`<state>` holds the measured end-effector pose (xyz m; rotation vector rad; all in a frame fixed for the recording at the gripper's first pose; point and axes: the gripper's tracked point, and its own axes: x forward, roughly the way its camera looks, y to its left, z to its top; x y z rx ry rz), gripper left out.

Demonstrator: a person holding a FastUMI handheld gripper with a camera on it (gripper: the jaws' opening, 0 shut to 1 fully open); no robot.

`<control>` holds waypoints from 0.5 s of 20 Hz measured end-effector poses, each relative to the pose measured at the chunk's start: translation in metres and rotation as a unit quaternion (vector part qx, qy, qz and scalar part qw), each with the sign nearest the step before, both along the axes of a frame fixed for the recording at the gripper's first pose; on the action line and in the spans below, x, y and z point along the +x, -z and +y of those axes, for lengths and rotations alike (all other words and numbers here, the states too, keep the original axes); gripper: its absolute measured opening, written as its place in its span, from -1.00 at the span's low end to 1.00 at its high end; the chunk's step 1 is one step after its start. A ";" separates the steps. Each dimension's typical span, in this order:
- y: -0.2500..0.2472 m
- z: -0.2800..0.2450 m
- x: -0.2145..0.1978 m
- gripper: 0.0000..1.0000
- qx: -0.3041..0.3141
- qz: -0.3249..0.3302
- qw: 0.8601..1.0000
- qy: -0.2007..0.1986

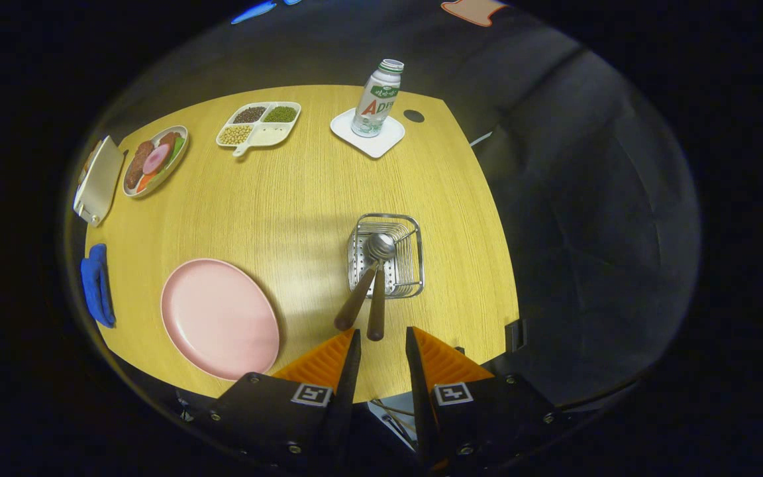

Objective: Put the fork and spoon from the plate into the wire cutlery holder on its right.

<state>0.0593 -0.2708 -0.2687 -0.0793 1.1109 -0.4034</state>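
Just ahead of the gripper (383, 351), the spoon (369, 268) and fork (377, 306) stand in the wire cutlery holder (388, 255), their dark handles leaning back toward the jaws, handle ends close before the tips but not touching them. The jaws stand slightly parted with nothing between them. The pink plate (219, 318) lies bare on the tabletop (302, 192), left of the holder and near it.

A bare round pink plate (219, 318) lies near the table's front edge. On its right, a square wire cutlery holder (387, 255) holds a wooden-handled metal spoon (363, 281) and fork (377, 308), both leaning.
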 end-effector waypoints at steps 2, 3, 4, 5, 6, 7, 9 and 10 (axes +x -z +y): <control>-0.006 0.002 -0.001 -0.16 -0.006 -0.003 1.000 -0.003; -0.008 0.003 -0.001 -0.16 -0.007 -0.005 1.000 -0.004; -0.011 0.005 -0.001 -0.17 -0.007 -0.010 1.000 -0.005; -0.015 0.008 -0.001 -0.16 -0.007 -0.016 1.000 -0.007; -0.018 0.009 -0.001 -0.16 -0.009 -0.020 1.000 -0.007; -0.022 0.009 -0.003 -0.16 -0.013 -0.024 1.000 -0.008; -0.033 0.011 -0.001 -0.16 -0.020 -0.038 0.999 -0.012; -0.039 0.013 0.000 -0.17 -0.022 -0.050 0.998 -0.013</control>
